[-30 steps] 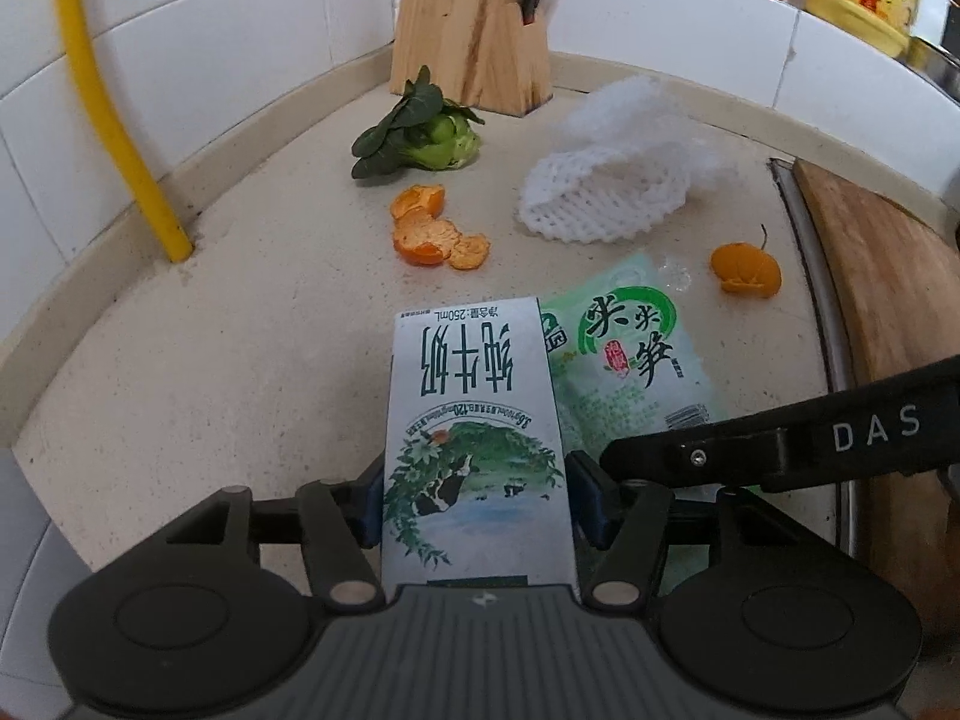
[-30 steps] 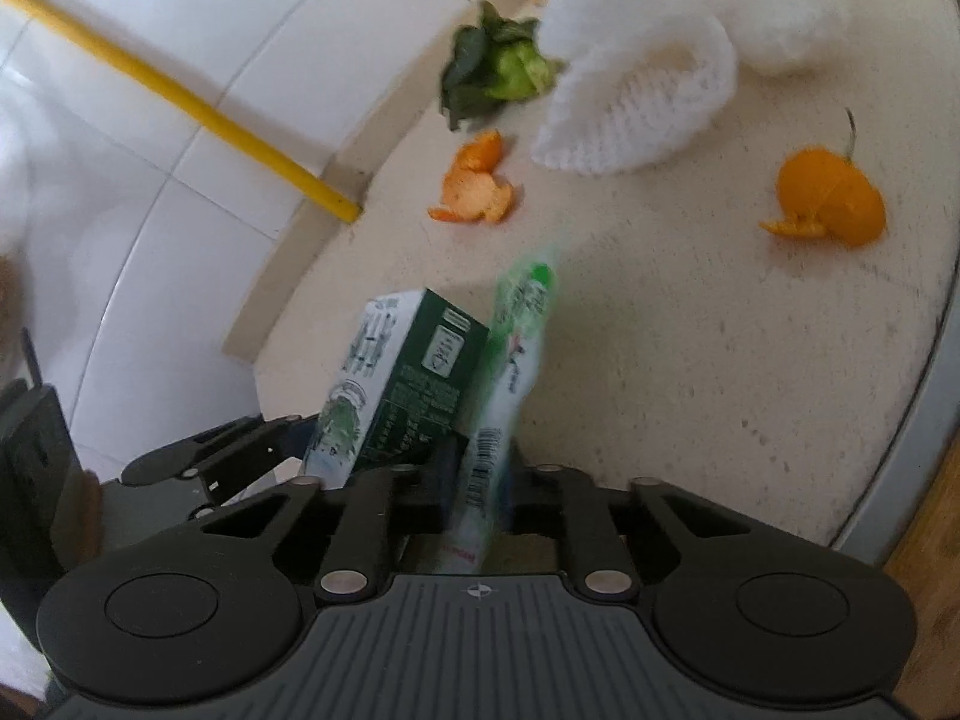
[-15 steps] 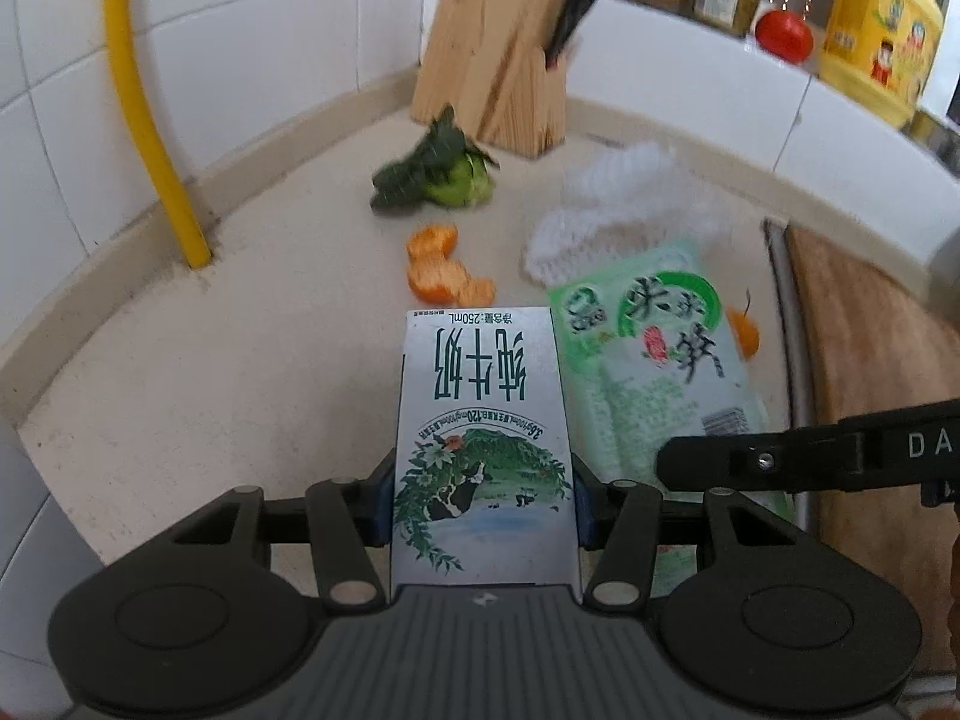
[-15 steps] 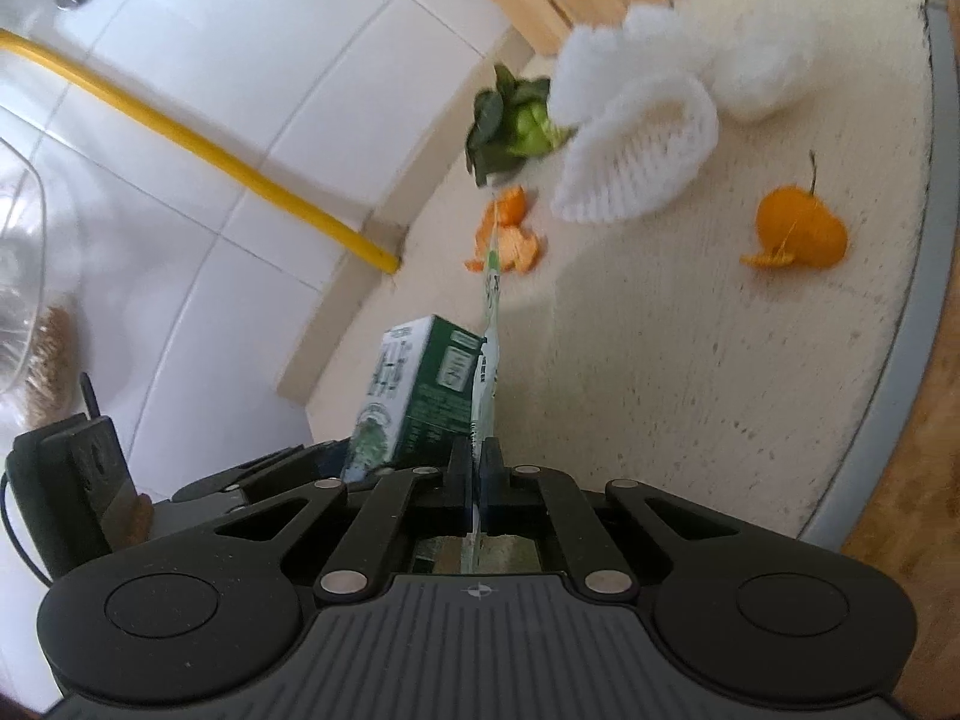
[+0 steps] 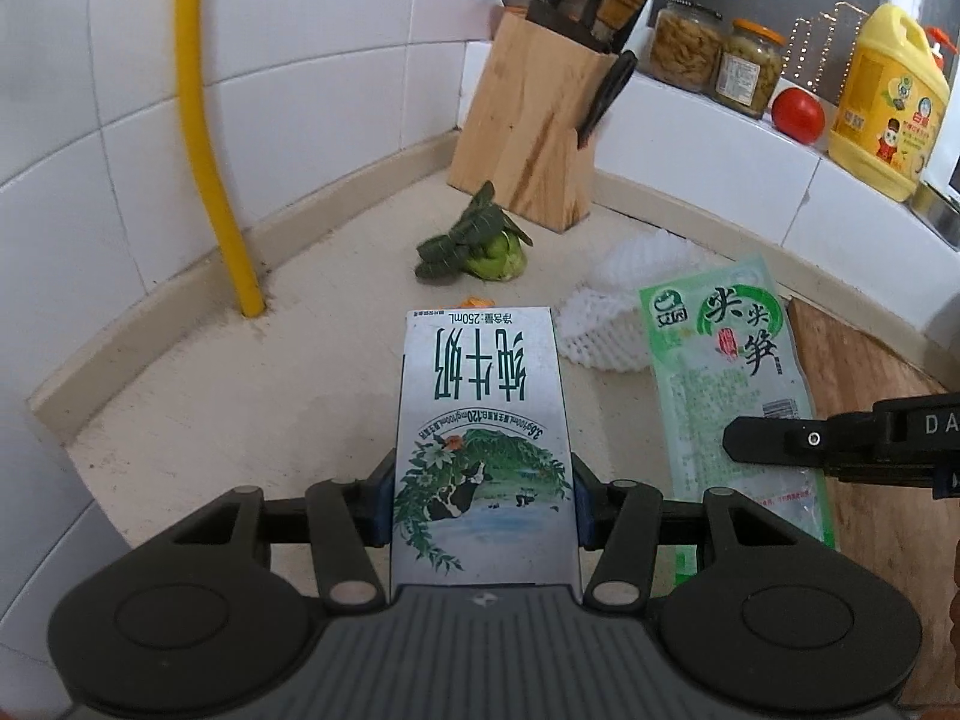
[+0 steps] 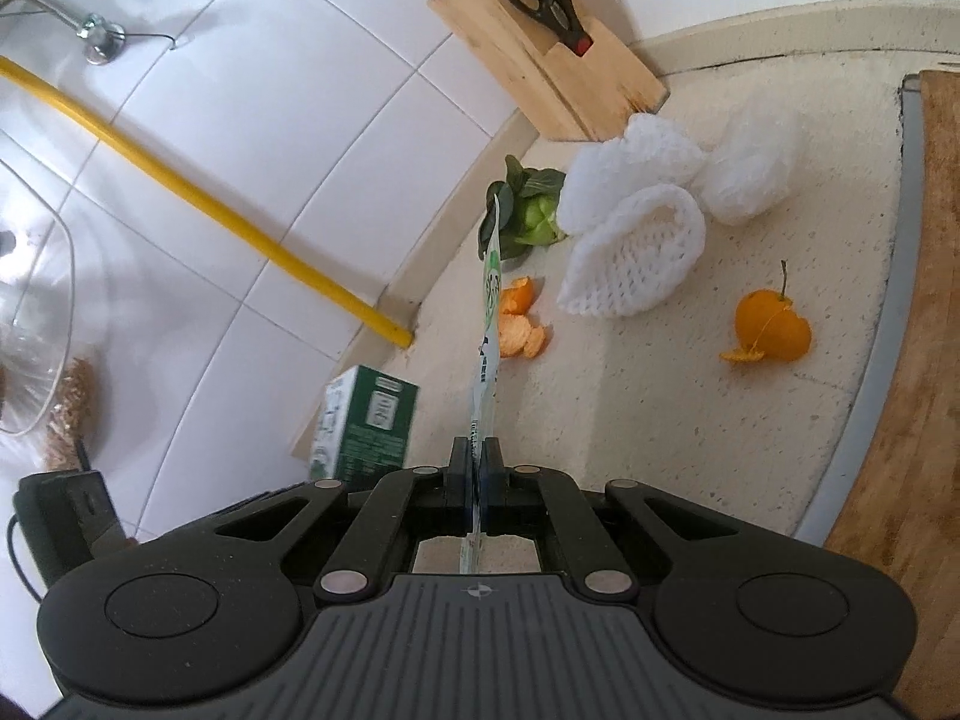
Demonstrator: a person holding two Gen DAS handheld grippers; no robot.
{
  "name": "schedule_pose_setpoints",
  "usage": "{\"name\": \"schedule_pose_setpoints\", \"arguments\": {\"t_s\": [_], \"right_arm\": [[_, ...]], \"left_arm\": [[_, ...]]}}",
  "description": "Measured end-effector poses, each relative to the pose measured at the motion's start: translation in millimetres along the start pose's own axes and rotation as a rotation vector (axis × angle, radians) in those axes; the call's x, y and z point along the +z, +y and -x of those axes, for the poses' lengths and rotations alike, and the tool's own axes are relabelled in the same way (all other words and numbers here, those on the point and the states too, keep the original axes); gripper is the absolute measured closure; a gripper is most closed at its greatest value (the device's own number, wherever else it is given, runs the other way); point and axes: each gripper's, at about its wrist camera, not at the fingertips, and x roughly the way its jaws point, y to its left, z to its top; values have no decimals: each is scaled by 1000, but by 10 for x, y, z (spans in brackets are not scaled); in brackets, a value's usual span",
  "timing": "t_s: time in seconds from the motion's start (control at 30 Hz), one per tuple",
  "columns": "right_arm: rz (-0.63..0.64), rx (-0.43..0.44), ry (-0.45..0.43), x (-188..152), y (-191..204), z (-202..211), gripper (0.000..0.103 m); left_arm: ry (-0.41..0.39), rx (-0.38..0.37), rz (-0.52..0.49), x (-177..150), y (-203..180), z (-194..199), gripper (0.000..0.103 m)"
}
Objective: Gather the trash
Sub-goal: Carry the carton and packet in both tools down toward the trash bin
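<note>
My left gripper [image 5: 483,495] is shut on a white and green milk carton [image 5: 480,426], held above the counter; the same milk carton [image 6: 366,426] shows at lower left in the right wrist view. My right gripper [image 6: 478,468] is shut on a green snack wrapper [image 6: 489,324], seen edge-on. In the left wrist view that snack wrapper [image 5: 729,372] hangs flat beside the carton, with the right gripper's finger [image 5: 840,441] across it. On the counter lie orange peels [image 6: 522,324], an orange piece [image 6: 771,330], white foam nets [image 6: 636,252] and a leafy vegetable stub [image 6: 528,216].
A wooden knife block [image 5: 534,138] stands in the tiled corner. A yellow pipe [image 5: 210,138] runs down the wall. A wooden cutting board [image 6: 918,324] lies at the right. Jars [image 5: 714,57], a tomato [image 5: 798,114] and a yellow bottle [image 5: 888,102] sit on the back ledge.
Both grippers have risen from the counter with their loads. The right gripper's jaws have pinched the wrapper flat and lifted it. The view now reaches the ledge and knife block top.
</note>
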Motion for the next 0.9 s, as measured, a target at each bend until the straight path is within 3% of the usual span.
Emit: {"name": "schedule_pose_setpoints", "arguments": {"t_s": [0.33,0.9], "right_arm": [[55,-10,6,-92,245,-43,99],[158,79,116,-405,826,-434,99]], "left_arm": [[-17,39,11,-102,162,211,56],[-39,150,113,-437,719,672,56]]}}
